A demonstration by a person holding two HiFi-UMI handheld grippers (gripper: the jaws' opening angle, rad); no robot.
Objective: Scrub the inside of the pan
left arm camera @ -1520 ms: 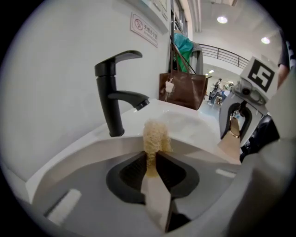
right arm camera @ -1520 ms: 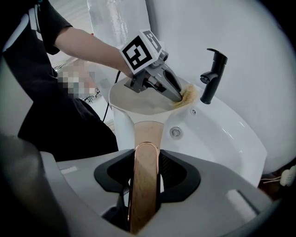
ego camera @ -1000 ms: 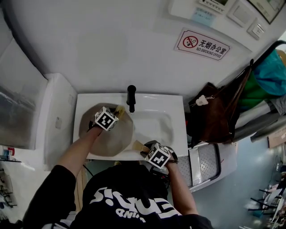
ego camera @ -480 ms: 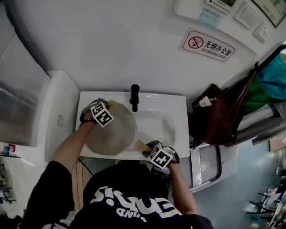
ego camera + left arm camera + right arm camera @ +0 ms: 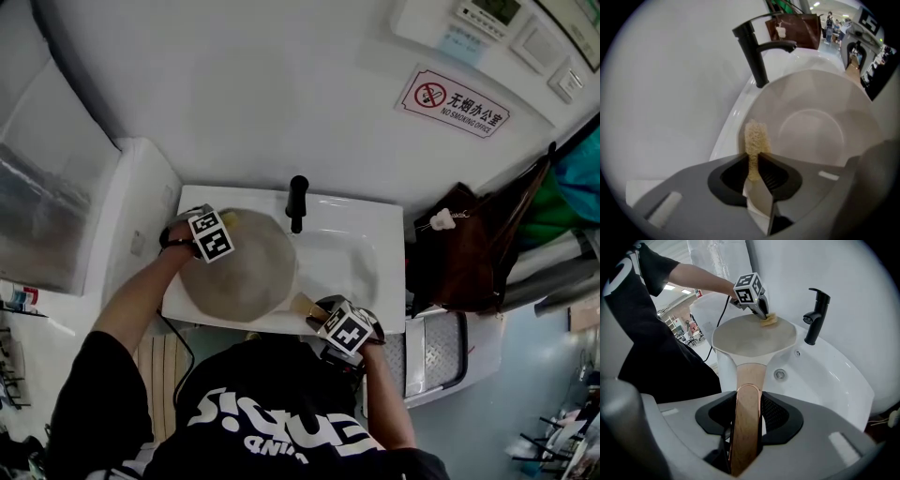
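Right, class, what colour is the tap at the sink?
The tap is black, clearest in the left gripper view.

Black short-sleeved T-shirt (image 5: 253, 427), white lettering; left tongs (image 5: 753, 161), right tongs (image 5: 747, 397) grey, black-padded; marker cubes (image 5: 213, 236).

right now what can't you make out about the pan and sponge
Left gripper view: whether the sponge touches the pan is unclear; the left tool covers its lower part.
Head view: the left tool's marker cube hides most of the sponge.
Right gripper view: the pan's inside shows too shallowly to judge dirt; the right tool hides the handle's end.
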